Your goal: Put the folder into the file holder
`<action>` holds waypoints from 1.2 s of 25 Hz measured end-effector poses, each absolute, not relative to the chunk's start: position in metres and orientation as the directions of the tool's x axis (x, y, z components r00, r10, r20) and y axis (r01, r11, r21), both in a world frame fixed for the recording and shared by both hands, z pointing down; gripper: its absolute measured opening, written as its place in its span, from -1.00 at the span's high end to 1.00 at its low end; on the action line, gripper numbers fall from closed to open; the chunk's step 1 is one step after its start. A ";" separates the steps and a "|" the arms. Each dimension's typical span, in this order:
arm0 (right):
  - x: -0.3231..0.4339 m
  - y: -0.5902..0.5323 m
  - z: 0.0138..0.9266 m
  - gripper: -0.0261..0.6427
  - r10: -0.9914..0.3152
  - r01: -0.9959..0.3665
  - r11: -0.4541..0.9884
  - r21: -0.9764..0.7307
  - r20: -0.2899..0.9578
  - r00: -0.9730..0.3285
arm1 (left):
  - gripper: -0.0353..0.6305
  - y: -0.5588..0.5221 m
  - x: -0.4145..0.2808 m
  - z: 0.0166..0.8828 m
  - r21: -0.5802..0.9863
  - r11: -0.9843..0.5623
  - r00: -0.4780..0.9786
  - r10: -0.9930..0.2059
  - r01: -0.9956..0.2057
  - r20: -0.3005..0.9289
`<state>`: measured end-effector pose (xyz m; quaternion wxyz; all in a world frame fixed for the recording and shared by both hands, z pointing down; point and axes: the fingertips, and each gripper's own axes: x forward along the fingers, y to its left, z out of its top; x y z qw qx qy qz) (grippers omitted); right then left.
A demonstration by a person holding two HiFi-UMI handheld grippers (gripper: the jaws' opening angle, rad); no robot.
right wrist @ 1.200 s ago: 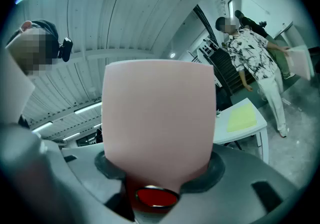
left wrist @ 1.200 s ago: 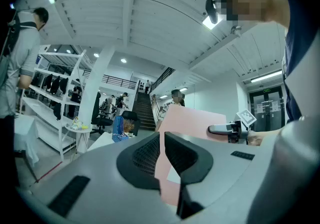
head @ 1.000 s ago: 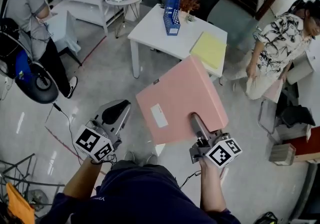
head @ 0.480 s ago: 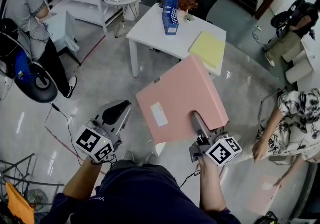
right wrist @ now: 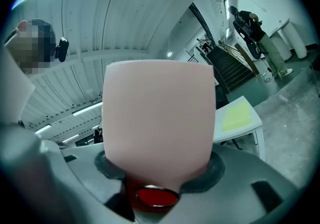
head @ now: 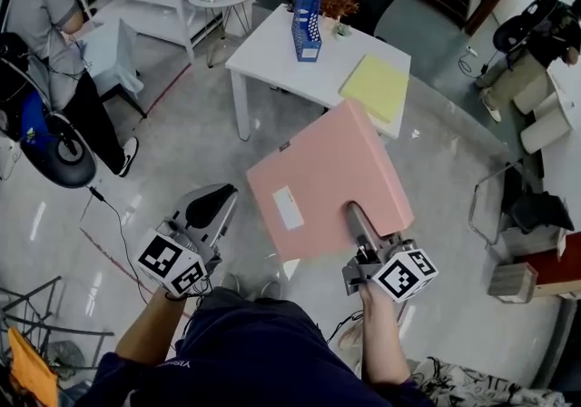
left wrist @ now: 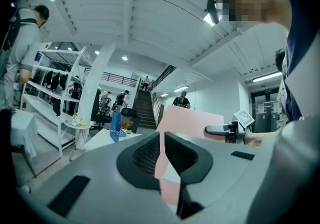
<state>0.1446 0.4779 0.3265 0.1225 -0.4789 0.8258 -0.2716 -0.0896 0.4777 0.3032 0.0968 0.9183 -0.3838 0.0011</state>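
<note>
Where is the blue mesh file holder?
The blue file holder stands top centre in the head view, on the white table, beside a potted plant.

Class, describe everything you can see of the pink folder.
The pink folder is a plain, closed, stiff-looking folder with a white label on its cover. It hangs in the air roughly flat, cover up, before the white table. Only the right gripper touches it, jaws clamped on its near edge.
</note>
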 end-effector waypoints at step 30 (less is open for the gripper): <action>0.194 0.415 0.351 0.13 -0.854 -0.713 0.377 -0.591 0.075 -0.514 | 0.74 0.411 -0.043 0.324 0.192 -0.684 0.707 -0.701 -0.704 0.094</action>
